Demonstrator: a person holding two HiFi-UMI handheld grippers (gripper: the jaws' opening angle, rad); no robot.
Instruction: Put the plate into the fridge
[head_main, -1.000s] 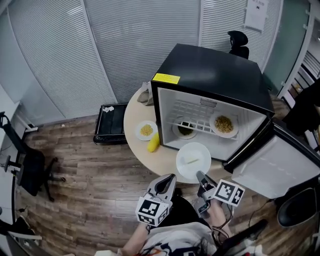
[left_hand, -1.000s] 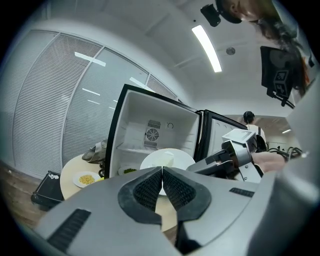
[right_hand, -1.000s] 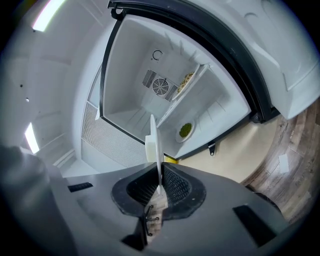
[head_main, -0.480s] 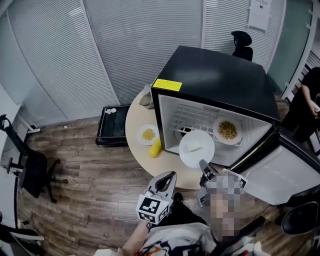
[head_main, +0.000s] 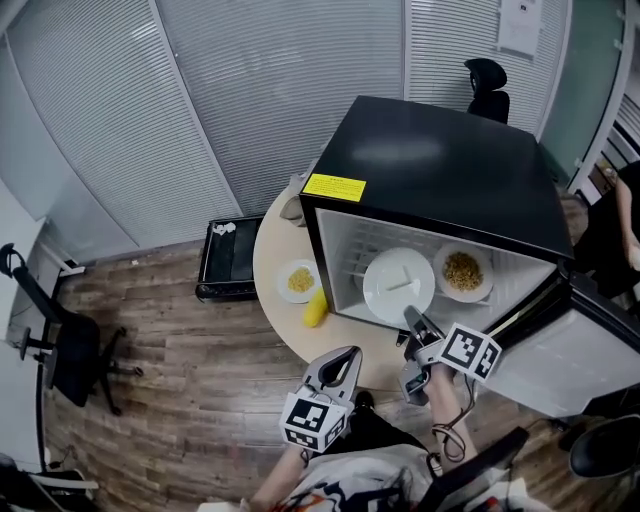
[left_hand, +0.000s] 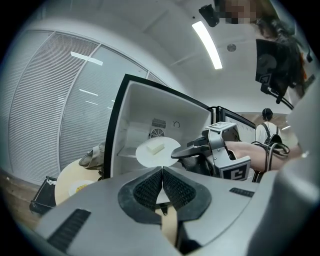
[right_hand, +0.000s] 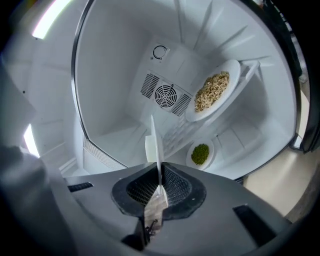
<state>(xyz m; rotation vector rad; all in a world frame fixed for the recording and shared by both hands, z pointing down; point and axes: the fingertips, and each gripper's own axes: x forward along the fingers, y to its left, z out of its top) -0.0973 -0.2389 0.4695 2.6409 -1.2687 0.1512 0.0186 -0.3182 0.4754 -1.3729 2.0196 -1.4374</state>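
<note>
At the bottom centre of the head view, the left claw (head_main: 343, 362) hangs idle, jaws together on nothing. Just right of it, the right claw (head_main: 412, 322) is clamped on the near rim of the round white plate (head_main: 398, 283), which carries a pale block (left_hand: 156, 148) and hovers mid-frame at the mouth of the open black mini fridge (head_main: 450, 170). Carrying-in seems the step in hand. Next it likely needs sliding onto the white wire shelf (right_hand: 176, 131), beside the white plate of noodles (head_main: 462, 270). The fridge's yellow label (head_main: 332, 187) is too small to read.
</note>
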